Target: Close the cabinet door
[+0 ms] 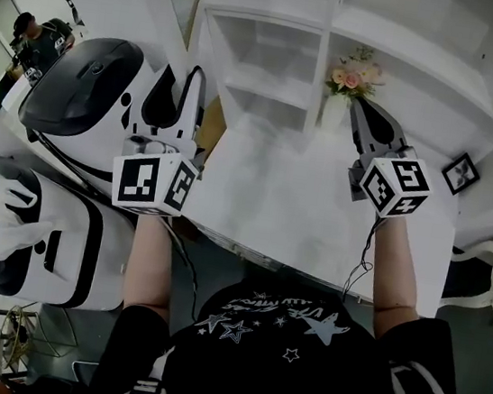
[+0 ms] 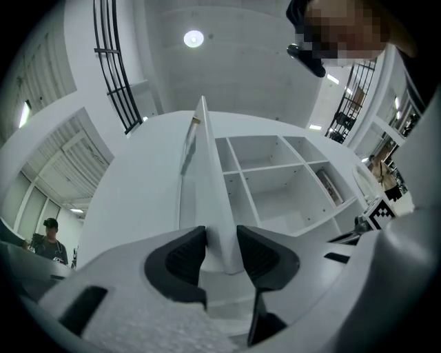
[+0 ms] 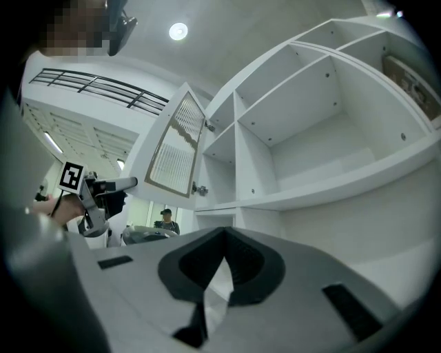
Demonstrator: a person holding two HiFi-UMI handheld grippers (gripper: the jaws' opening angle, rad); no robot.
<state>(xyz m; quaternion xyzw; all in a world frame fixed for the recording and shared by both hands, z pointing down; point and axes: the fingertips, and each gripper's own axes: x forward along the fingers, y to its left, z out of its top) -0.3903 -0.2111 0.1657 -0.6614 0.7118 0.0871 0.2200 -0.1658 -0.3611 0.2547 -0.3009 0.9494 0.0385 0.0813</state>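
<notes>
The white cabinet door [image 2: 207, 179] stands swung out, edge-on to the left gripper view, beside the open shelves [image 2: 275, 186]. My left gripper [image 2: 220, 251] straddles the door's lower edge, both dark pads [image 2: 180, 256] against its faces. In the right gripper view the door [image 3: 172, 148] shows a slatted inset, and the left gripper [image 3: 127, 183] sits at its outer edge. My right gripper [image 3: 224, 238] is shut on nothing, out in front of the shelves [image 3: 310, 124]. In the head view the left gripper [image 1: 193, 79] is up left, the right gripper [image 1: 361, 106] up right.
A white counter [image 1: 301, 199] runs below the shelves. On it stand a vase of pink flowers [image 1: 354, 77], just beside the right gripper, and a small picture frame [image 1: 460, 172]. Two large white-and-black machines [image 1: 80, 86] [image 1: 32, 234] stand left. A person [image 1: 32, 38] is far off left.
</notes>
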